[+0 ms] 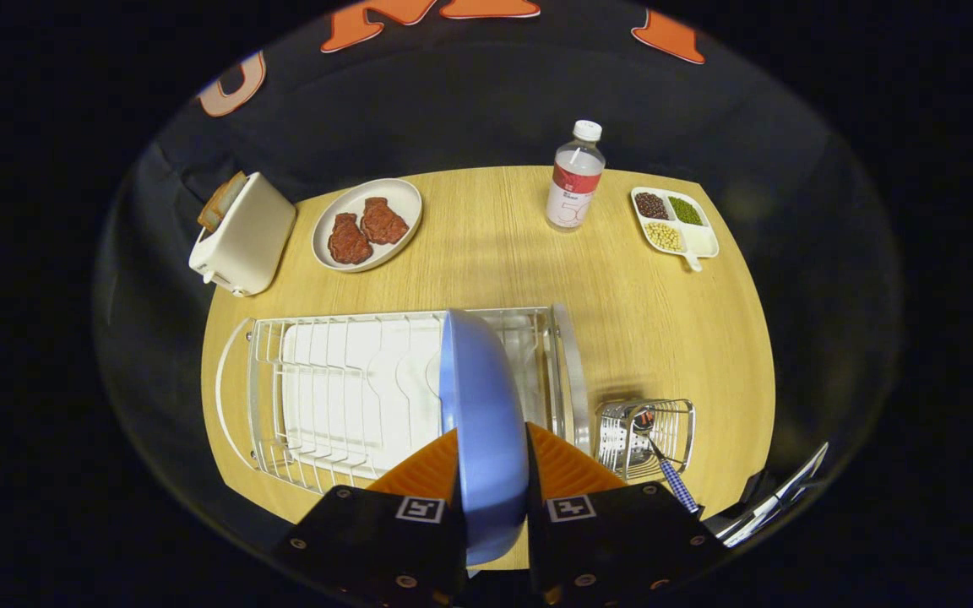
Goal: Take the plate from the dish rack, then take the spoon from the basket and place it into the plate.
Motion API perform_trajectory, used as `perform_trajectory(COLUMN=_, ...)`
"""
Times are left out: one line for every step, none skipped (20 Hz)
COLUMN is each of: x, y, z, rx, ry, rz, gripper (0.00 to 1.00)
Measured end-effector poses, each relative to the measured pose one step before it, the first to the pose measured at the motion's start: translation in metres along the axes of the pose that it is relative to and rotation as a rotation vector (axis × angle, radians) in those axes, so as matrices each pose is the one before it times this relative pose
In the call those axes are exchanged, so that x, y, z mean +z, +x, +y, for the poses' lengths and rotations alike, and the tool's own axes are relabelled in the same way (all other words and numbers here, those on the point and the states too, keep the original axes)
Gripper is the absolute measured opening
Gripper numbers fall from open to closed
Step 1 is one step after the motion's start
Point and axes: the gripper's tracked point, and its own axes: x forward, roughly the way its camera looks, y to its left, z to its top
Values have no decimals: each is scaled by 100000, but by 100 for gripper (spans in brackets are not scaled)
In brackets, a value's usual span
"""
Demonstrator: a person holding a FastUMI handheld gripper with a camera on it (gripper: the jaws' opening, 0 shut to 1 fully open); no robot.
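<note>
Gripper view: the gripper (pixel 493 498) sits at the bottom centre of the frame with its jaws pinching the blue plate (pixel 480 422) on edge, one finger pressed against each face near the rim. The plate stands upright between the fingers, above the right part of the dish rack (pixel 326 397), which fills the lower middle of the frame; whether its lower rim has cleared the wires I cannot tell.

The plate looks stiff and smooth, probably plastic or glazed ware, so likely slippery in a pinch near the rim and apt to swing if tilted. Holding it on edge with both faces clamped seems the sound grip; it should be laid flat gently rather than dropped.

The spoon (pixel 664 469) stands in the wire basket (pixel 647 435) just right of the rack, at lower right, its checked handle leaning out toward the gripper. It looks light and thin; the handle is the likely place to take hold, though the basket wires crowd it.

On the bench (pixel 664 338) further back: a toaster (pixel 243 235) at upper left, a plate of meat (pixel 367 225) beside it, a water bottle (pixel 575 176) at upper centre, and a divided tray of beans (pixel 674 222) at upper right. All stand well apart from the rack. Bare bench lies between them and the rack, a fair spot for setting the plate down.
</note>
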Motion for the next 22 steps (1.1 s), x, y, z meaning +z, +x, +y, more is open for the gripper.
perform_trajectory(x=-96, y=-16, z=-114, rx=-1059, ry=628, rz=-208, gripper=30)
perform_trajectory(x=36, y=-204, z=150, rx=148, ry=681, rz=-587, gripper=30)
perform_trajectory(x=-128, y=-220, z=118, rx=-355, ry=-687, rz=-769, gripper=30)
perform_trajectory(x=-161, y=-21, z=-9, rx=-933, ry=-988, rz=-141, gripper=30)
perform_trajectory(x=-116, y=-259, z=71, rx=-1092, ry=-801, rz=-589, gripper=30)
perform_trajectory(x=-3, y=-223, z=128, rx=-1114, ry=-871, rz=-824, gripper=30)
perform_trajectory(x=189, y=-535, z=-329, rx=-2926, ry=-1855, rz=-1930, gripper=30)
perform_trajectory(x=438, y=-281, z=-95, rx=-127, ry=-308, rz=-2087, gripper=30)
perform_trajectory(x=416, y=-954, z=360, rx=1543, ry=582, rz=-1019, gripper=30)
perform_trajectory(x=101, y=-346, z=119, rx=1669, ry=1564, rz=150, gripper=29)
perform_trajectory(x=-447, y=-464, z=12, rx=2806, ry=2190, rz=1165, gripper=28)
perform_trajectory(x=-297, y=-532, z=191, rx=2328, ry=2110, rz=-402, gripper=25)
perform_trajectory(x=73, y=-146, z=-492, rx=1462, ry=1088, rz=-1379, gripper=24)
perform_trajectory(x=-103, y=-517, z=-393, rx=1652, ry=431, rz=-1519, gripper=24)
perform_trajectory(x=-482, y=-731, z=-112, rx=2947, ry=1050, rz=-992, gripper=24)
perform_trajectory(x=-485, y=-757, z=192, rx=4389, ry=1440, rz=-417, gripper=23)
perform_trajectory(x=-867, y=-556, z=-41, rx=4056, ry=2064, rz=260, gripper=23)
perform_trajectory(x=-569, y=-598, z=-157, rx=3849, ry=1645, rz=-529, gripper=23)
perform_trajectory(x=-671, y=-605, z=-335, rx=3045, ry=1817, rz=-530, gripper=23)
perform_trajectory(x=-776, y=-487, z=-361, rx=2483, ry=1852, rz=-33, gripper=23)
perform_trajectory(x=-1001, y=-575, z=-476, rx=2039, ry=2002, rz=249, gripper=23)
perform_trajectory(x=-852, y=-457, z=-407, rx=1974, ry=1261, rz=49, gripper=23)
